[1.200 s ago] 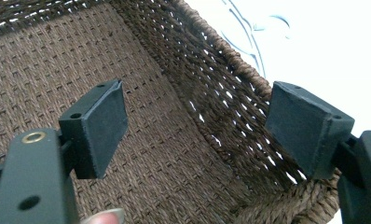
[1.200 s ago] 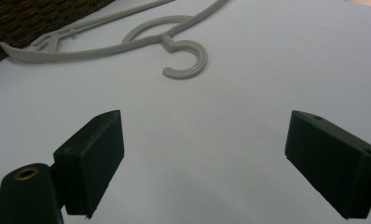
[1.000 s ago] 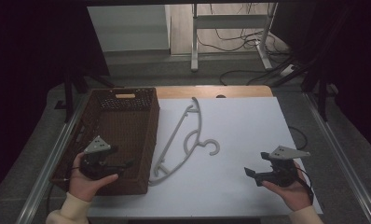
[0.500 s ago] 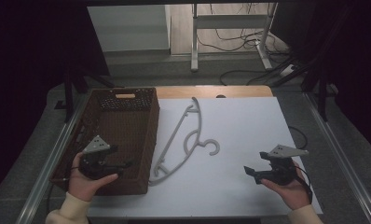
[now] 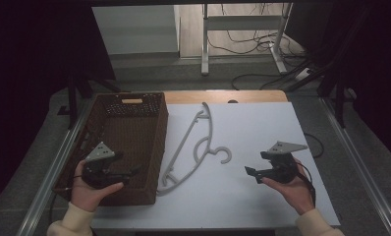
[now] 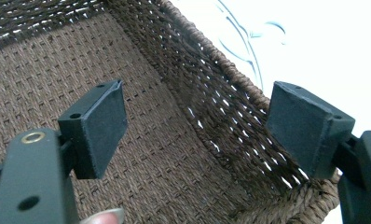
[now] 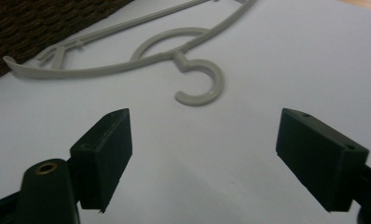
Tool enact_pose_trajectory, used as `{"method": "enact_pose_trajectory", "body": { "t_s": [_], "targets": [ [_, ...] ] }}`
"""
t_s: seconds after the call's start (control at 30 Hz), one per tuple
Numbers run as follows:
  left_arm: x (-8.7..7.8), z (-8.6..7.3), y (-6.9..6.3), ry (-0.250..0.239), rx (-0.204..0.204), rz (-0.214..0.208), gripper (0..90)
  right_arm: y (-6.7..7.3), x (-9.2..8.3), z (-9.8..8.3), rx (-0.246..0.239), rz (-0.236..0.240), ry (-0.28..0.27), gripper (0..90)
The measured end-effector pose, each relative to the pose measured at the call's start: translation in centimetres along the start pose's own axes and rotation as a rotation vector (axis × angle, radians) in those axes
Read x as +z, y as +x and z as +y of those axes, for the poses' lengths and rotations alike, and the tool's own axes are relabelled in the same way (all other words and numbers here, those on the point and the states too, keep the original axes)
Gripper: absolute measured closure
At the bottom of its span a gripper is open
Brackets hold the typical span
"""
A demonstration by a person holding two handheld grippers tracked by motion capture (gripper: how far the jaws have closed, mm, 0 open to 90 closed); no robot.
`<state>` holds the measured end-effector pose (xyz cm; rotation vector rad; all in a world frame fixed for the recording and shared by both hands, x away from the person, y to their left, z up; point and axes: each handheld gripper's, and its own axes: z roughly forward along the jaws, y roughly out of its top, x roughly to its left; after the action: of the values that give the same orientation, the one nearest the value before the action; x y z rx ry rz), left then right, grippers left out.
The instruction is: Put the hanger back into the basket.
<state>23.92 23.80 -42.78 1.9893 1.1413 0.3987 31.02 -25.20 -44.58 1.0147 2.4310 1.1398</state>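
Lying flat on the white bench (image 5: 262,206) beside the wicker basket (image 5: 134,142): grey plastic hanger (image 5: 191,147), long axis diagonal, hook toward right tool (image 5: 251,173), nearer; jaws apart, just closing slightly, empty. Left tool (image 5: 132,171) hovering over basket, apart, empty.

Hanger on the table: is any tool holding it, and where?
No. The hanger lies free; the right tool and left tool are both open, holding nothing.
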Motion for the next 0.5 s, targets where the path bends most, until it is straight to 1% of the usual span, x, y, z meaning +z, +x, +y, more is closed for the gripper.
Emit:
{"method": "enact_pose_trajectory", "body": {
  "t_s": [0.07,0.1,0.13,0.17,0.2,0.23,0.27,0.3,0.33,0.37,0.4,0.43,0.5],
  "targets": [
    [0.0,0.0,0.0,0.0,0.001,0.001,20.1,0.1,0.7,0.7,-0.01,0.007,0.005,22.3],
    [0.0,0.1,-0.1,-0.002,0.001,0.001,20.1,0.1,0.7,0.7,-0.01,0.007,0.005,22.3],
    [0.0,0.1,-0.1,-0.003,0.002,0.001,19.9,0.3,1.5,1.5,-0.026,0.008,0.008,23.7],
    [0.0,0.2,-0.2,-0.004,0.007,0.0,19.9,0.3,1.5,1.5,-0.026,0.008,0.008,23.7],
    [0.0,0.2,-0.2,-0.004,0.007,0.0,19.8,0.4,2.4,2.4,-0.031,0.014,0.012,25.9],
    [0.0,0.2,-0.2,-0.004,0.007,0.0,19.8,0.4,2.4,2.4,-0.031,0.014,0.012,25.9],
    [0.0,0.2,-0.1,-0.005,0.007,-0.001,19.8,0.4,3.3,3.2,-0.043,0.019,0.024,27.0],
    [0.0,0.2,-0.1,-0.005,0.007,-0.001,19.8,0.4,3.3,3.2,-0.043,0.019,0.024,27.0],
    [0.0,0.2,-0.1,-0.006,0.005,-0.002,19.8,0.5,4.1,4.0,-0.048,0.017,0.038,29.4],
    [0.0,0.1,-0.1,-0.006,0.004,-0.001,19.8,0.5,4.1,4.0,-0.048,0.017,0.038,29.4],
    [0.0,0.1,0.0,-0.004,0.004,0.0,19.8,0.5,4.6,4.4,-0.05,0.02,0.041,30.9],
    [0.0,0.1,0.0,-0.004,0.002,0.0,19.8,0.6,5.5,5.1,-0.062,0.026,0.055,37.4],
    [0.0,0.1,0.1,-0.002,0.003,0.001,19.8,0.6,6.6,5.8,-0.069,0.043,0.083,49.0]
  ]
}}
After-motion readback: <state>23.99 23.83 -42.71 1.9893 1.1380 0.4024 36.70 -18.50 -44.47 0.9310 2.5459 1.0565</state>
